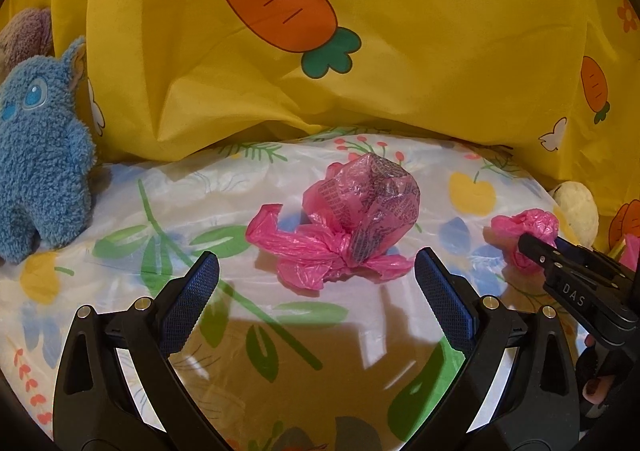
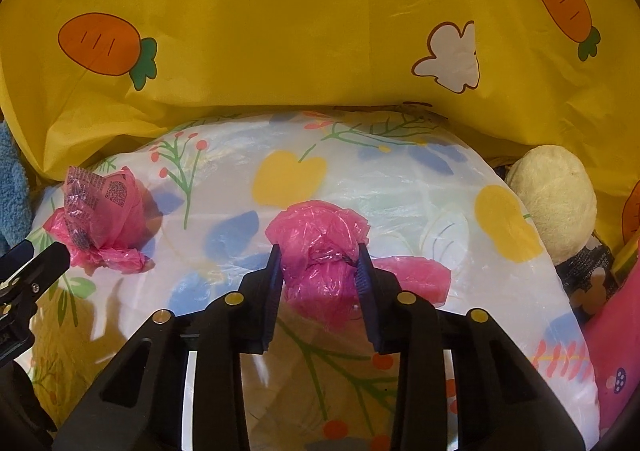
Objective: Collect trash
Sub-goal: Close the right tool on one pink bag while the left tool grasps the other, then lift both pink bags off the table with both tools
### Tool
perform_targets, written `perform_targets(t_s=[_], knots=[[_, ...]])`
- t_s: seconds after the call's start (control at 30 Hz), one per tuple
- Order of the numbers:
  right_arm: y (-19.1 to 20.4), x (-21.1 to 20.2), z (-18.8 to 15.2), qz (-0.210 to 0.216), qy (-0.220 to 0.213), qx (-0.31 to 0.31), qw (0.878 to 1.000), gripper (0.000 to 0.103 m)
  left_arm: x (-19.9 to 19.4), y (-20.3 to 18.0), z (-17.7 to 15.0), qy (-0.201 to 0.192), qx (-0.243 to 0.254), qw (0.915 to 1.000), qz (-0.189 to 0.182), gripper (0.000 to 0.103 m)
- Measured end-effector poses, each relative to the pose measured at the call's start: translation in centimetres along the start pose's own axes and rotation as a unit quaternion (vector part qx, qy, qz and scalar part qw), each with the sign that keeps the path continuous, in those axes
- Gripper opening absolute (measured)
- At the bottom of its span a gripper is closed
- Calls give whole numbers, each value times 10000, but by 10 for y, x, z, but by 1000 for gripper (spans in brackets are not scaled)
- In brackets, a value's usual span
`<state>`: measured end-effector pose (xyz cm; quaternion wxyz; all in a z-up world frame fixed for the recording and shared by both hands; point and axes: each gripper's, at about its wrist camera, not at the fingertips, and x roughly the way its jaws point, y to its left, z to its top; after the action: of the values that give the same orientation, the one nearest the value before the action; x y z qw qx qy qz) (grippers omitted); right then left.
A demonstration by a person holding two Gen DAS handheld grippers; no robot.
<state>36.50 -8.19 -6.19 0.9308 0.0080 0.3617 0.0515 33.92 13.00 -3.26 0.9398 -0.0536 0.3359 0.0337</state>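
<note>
Nearest in the right wrist view, the right gripper [image 2: 319,251] points forward and downward over a glossy white floral sheet [image 2: 420,187], and its jaws are narrowed onto a crumpled pink plastic bag [image 2: 320,239], the blue pads pressing its two sides so the wad bulges above and below them. A flatter pink fold of the same plastic lies on the sheet just to the right of the jaws. From the left wrist view the same hold shows at the right edge: the black jaws clamp the small pink wad [image 1: 526,227], and a fingertip of the person's hand shows low behind the tool. The left gripper [image 1: 316,267] also tilts down toward the sheet [image 1: 200,191], its jaws spread wide with nothing between them; its tips stand either side of bare sheet, just short of a second, larger pink bag with dark print [image 1: 352,227], which lies loose on the sheet ahead of them. In the right wrist view that printed bag [image 2: 100,211] sits to the left, with the left gripper's black tip [image 2: 40,263] near its lower edge. Farther off, a blue plush toy [image 1: 40,171] stands at the sheet's left edge and a cream plush ball [image 2: 552,207] rests at its right edge. Behind everything rises a yellow cloth printed with carrots [image 1: 320,71].
</note>
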Motion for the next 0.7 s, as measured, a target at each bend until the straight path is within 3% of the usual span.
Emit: perform_targets(t_s=[0.2, 0.3, 0.5, 0.7], knots=[[1, -5, 0, 81, -126, 17, 9999, 35, 19, -8, 9, 63, -79, 9999, -110, 96], [0, -7, 0, 103, -143, 24, 9998, 35, 25, -15, 13, 96, 0, 9999, -138, 91], [-1, -7, 0, 158, -151, 37, 9998, 35, 43, -21, 16, 477, 93, 9981, -378, 58], [-2, -6, -1, 176, -132, 90, 9997, 35, 47, -23, 16, 551, 91, 9968, -572, 45]])
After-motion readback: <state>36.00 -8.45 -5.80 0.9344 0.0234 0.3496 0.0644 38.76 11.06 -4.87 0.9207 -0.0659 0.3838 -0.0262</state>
